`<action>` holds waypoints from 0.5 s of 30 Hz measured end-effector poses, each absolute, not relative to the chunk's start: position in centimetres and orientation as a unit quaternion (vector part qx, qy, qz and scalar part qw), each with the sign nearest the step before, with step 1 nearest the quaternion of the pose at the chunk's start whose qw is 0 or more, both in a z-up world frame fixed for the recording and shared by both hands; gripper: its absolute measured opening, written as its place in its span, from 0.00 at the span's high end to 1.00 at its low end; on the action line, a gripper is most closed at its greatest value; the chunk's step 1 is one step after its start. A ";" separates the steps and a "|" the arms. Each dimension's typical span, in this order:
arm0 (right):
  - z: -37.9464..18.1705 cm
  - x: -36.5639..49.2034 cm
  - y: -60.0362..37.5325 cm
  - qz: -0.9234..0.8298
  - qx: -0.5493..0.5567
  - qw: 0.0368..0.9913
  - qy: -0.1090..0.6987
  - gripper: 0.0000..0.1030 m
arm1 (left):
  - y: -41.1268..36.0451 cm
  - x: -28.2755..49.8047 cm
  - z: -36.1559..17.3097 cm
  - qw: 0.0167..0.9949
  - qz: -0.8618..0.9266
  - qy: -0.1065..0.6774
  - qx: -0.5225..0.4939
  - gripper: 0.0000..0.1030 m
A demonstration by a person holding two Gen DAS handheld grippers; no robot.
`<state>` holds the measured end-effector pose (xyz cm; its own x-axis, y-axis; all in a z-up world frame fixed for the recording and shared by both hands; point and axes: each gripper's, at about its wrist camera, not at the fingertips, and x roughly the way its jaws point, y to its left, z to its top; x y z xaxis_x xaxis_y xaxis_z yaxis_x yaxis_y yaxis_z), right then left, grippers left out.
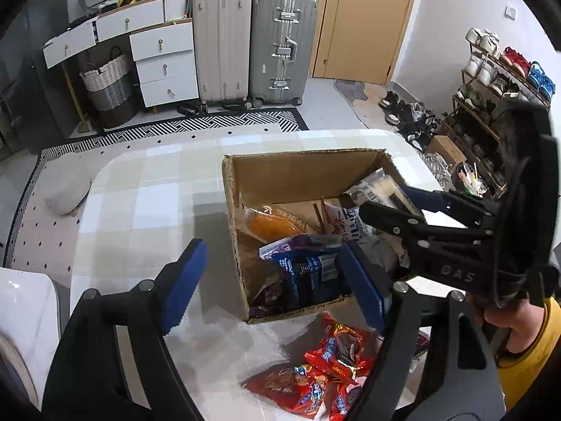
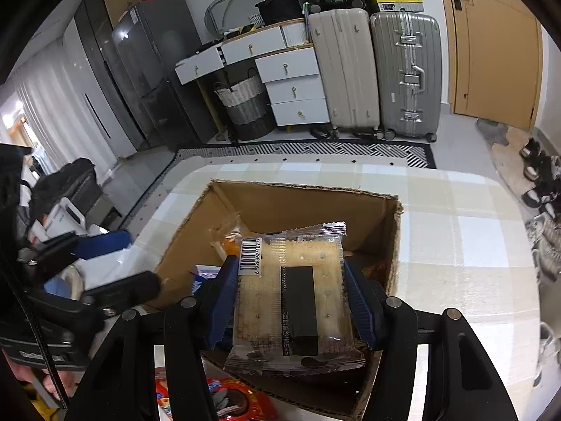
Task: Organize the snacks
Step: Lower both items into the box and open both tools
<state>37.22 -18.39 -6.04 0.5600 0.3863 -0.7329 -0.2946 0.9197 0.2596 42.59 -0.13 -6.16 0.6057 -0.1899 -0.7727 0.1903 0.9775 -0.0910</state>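
Right gripper [image 2: 291,291] is clamped on a clear-wrapped biscuit pack [image 2: 294,298], pads squeezing its two long sides, held above the near part of the open cardboard box [image 2: 301,207], probably about to drop it in with the rest. Left gripper [image 1: 270,280] has jaws apart and nothing between them, sitting over the box's near-left corner, looks free for another pick. Blue packet [image 1: 308,270] and orange packet [image 1: 277,224] already lie inside. Red packets [image 1: 329,361] wait on the checked table [image 1: 147,193], just near the box.
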 end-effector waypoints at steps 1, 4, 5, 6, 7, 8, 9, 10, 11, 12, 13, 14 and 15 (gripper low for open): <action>-6.1 37.3 -18.4 0.190 0.053 0.880 0.431 0.42 | 0.0 42.1 -5.8 0.897 -0.105 0.429 0.000 0.25; -6.0 37.1 -18.8 0.181 0.065 0.880 0.434 0.42 | 0.3 40.8 -4.6 0.901 -0.105 0.421 0.003 0.25; -5.9 36.9 -19.0 0.178 0.071 0.880 0.435 0.42 | 0.4 40.2 -4.1 0.903 -0.104 0.417 0.003 0.25; -5.8 36.6 -19.0 0.178 0.076 0.879 0.436 0.41 | 0.5 39.6 -3.7 0.904 -0.105 0.415 0.002 0.24; -5.7 36.3 -19.0 0.176 0.077 0.879 0.435 0.38 | 0.6 38.9 -3.2 0.905 -0.108 0.412 0.002 0.23; -5.4 36.1 -18.9 0.175 0.074 0.881 0.433 0.36 | 0.6 38.2 -2.7 0.906 -0.108 0.409 0.002 0.23; -5.3 35.8 -18.7 0.176 0.068 0.883 0.430 0.30 | 0.7 37.5 -2.3 0.908 -0.107 0.406 0.002 0.23; -5.1 35.6 -18.5 0.173 0.059 0.886 0.426 0.27 | 0.6 36.7 -1.8 0.909 -0.107 0.403 0.003 0.23; -4.9 35.3 -18.3 0.168 0.050 0.889 0.422 0.26 | 0.6 36.1 -1.3 0.910 -0.106 0.401 0.004 0.23; -4.7 35.1 -18.2 0.167 0.045 0.891 0.420 0.26 | 0.6 35.5 -0.9 0.911 -0.106 0.399 0.004 0.23; -4.5 34.9 -18.1 0.166 0.043 0.892 0.418 0.26 | 0.7 34.6 -0.3 0.913 -0.105 0.395 0.004 0.23; -4.2 34.5 -18.2 0.164 0.044 0.893 0.416 0.26 | 0.8 33.9 0.1 0.914 -0.105 0.392 0.005 0.23; -3.8 34.1 -18.3 0.166 0.048 0.894 0.413 0.26 | 0.9 33.1 0.6 0.916 -0.104 0.388 0.005 0.23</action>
